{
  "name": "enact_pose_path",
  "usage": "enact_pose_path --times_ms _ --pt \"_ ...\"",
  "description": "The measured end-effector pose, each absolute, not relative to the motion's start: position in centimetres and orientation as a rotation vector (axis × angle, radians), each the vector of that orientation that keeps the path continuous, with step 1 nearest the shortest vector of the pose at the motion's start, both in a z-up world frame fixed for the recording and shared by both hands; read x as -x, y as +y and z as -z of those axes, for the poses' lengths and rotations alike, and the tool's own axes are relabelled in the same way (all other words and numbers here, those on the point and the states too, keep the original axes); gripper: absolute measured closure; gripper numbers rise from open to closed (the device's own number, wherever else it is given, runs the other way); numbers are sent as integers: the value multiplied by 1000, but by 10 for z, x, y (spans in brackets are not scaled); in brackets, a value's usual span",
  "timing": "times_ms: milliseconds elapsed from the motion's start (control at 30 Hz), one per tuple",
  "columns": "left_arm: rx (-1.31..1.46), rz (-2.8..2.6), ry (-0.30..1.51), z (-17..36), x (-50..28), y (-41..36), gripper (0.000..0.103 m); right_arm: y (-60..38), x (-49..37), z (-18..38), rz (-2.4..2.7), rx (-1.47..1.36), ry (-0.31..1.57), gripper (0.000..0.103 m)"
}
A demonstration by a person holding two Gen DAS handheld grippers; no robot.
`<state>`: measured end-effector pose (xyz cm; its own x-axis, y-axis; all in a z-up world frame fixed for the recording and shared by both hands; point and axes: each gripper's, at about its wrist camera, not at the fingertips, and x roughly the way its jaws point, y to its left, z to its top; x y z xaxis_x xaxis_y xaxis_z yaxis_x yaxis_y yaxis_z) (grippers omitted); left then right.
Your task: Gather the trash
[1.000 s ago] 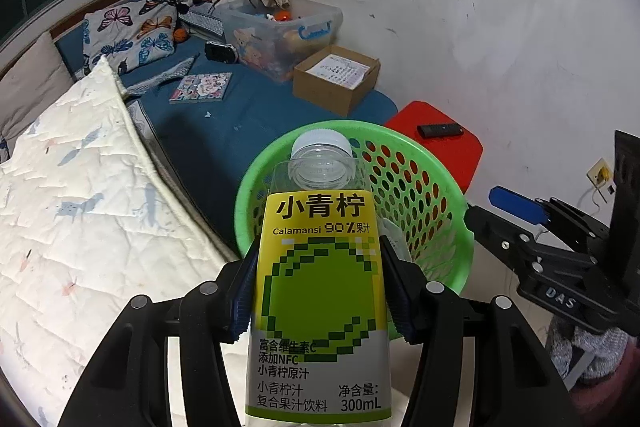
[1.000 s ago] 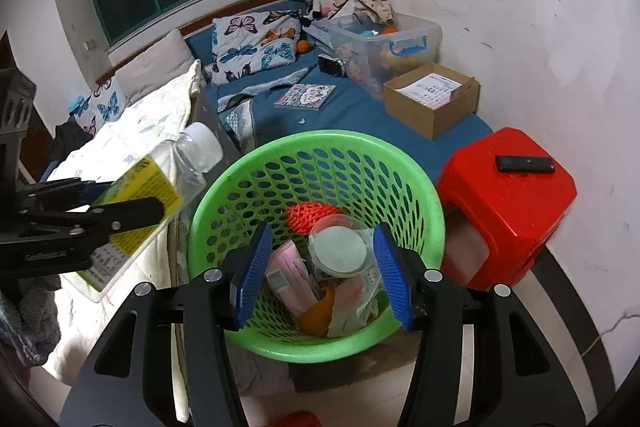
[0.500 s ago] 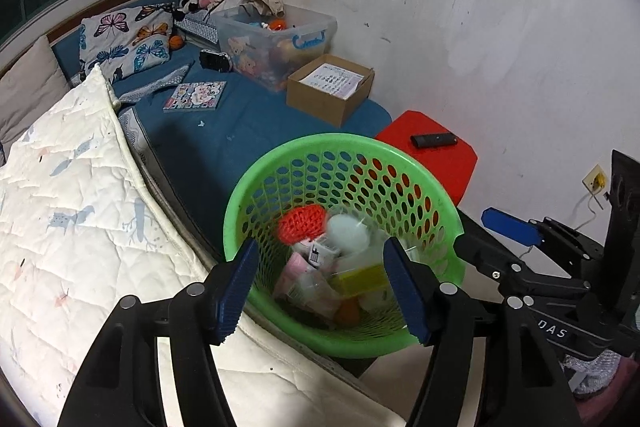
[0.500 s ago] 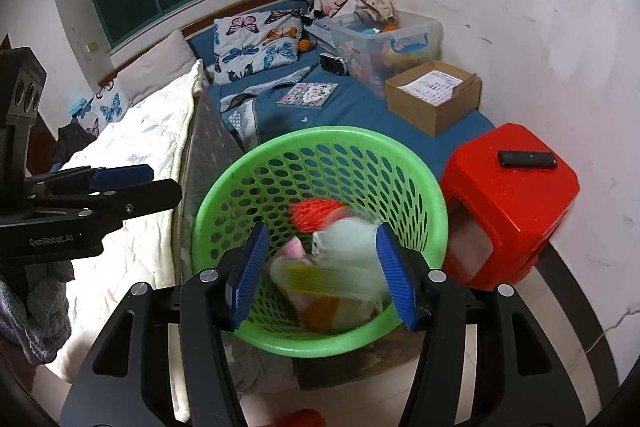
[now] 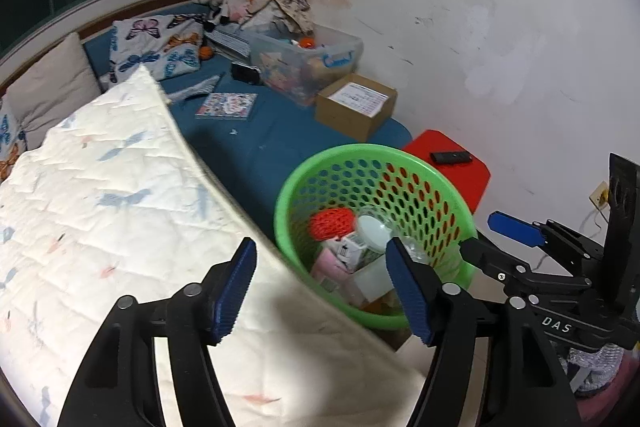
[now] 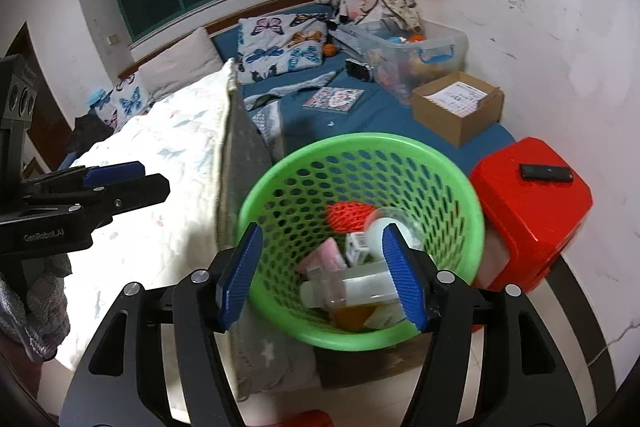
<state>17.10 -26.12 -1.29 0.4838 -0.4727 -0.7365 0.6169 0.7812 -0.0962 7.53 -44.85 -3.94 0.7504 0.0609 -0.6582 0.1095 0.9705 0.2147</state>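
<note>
Perforated green plastic basket [image 6: 360,239] between and beyond the right gripper [image 6: 320,275] fingers, ribbed blue pads spread, nothing pinched. Inside: trash [image 6: 352,283] in a blurred heap, a clear bottle lying sideways, red mesh, a pink carton; labels unreadable. Left gripper [image 5: 320,287] likewise spread and empty, left pad over quilted white bedding [image 5: 104,211]. Glossy red stool [image 6: 532,207] just right of the basket rim; bare floor below.
</note>
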Motion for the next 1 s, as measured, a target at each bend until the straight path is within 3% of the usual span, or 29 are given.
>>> enact_pose_path --times_ms 433,1000 --pt "-125 526 782 4 -165 -182 18 -397 -84 32 -35 -219 738 26" --pt "-59 388 732 1 -149 -102 9 -334 -91 20 -97 -169 750 16"
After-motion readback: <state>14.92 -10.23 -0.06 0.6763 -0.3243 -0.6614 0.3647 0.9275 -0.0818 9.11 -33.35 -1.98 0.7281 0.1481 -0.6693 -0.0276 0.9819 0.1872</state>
